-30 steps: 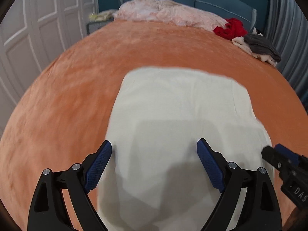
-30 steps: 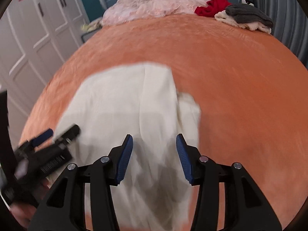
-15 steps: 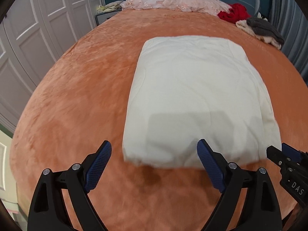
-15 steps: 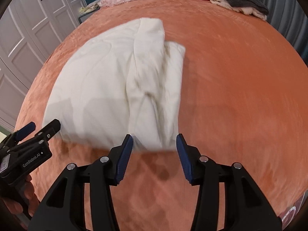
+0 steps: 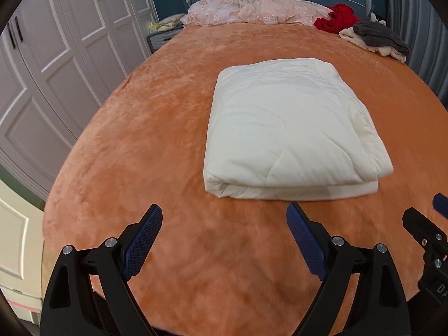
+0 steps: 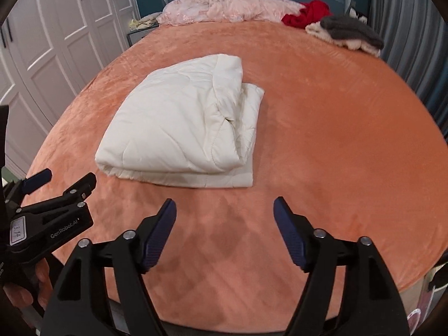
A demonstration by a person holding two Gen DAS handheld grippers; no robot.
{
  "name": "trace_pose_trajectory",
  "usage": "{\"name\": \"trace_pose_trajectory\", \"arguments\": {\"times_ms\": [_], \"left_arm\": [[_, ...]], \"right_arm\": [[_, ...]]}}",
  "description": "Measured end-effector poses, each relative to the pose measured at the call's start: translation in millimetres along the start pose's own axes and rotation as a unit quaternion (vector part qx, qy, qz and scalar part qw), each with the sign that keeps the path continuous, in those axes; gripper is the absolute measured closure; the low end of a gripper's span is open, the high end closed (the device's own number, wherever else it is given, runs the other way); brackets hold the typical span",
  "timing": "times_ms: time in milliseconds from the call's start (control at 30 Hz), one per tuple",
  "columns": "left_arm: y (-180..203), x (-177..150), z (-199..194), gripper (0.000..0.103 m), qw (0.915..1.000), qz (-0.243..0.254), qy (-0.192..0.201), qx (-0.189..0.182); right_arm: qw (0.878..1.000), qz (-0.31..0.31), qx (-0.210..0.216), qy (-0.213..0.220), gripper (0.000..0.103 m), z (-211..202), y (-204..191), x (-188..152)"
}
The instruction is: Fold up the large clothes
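The right gripper is cut off by the left wrist view's edge, its grip unreadable there; the hand holding the left gripper is half hidden behind its body

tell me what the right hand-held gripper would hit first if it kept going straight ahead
Probably the orange bedspread: the right hand-held gripper points just right of the folded cream quilt, whose right edge it might clip. Depth is unclear.

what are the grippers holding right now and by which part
Nothing. Both the left gripper and the right gripper have their jaws open over the orange bedspread, short of the folded cream quilt, which lies free.
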State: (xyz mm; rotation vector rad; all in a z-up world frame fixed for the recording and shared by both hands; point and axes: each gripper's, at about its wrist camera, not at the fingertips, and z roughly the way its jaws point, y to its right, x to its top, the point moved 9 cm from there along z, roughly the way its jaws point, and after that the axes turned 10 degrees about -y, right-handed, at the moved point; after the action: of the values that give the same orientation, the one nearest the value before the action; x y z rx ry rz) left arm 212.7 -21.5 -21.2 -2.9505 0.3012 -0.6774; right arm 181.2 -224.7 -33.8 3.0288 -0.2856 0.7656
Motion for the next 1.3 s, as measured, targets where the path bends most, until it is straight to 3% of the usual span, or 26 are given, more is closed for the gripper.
{"name": "trace_pose_trajectory", "arguments": {"times_ms": [200, 600, 1300], "left_arm": [[5.0, -26.0, -19.0, 0.015, 1.0000, 0.001, 0.005, 0.004], [16.2, -66.7, -43.4, 0.015, 0.9999, 0.006, 0.012, -0.002], [1.5, -99.4, -66.8, 0.015, 0.9992, -0.027, 0.031, -0.001]], "right_arm": [[1.000, -0.011, -0.016, 0.014, 0.021, -20.9, -3.6, -26.1], [1.000, 0.005, -0.010, 0.029, 0.018, -43.9, -2.0, -62.0], [0.999, 0.014, -0.009, 0.047, 0.018, -69.7, -18.6, -98.4]]}}
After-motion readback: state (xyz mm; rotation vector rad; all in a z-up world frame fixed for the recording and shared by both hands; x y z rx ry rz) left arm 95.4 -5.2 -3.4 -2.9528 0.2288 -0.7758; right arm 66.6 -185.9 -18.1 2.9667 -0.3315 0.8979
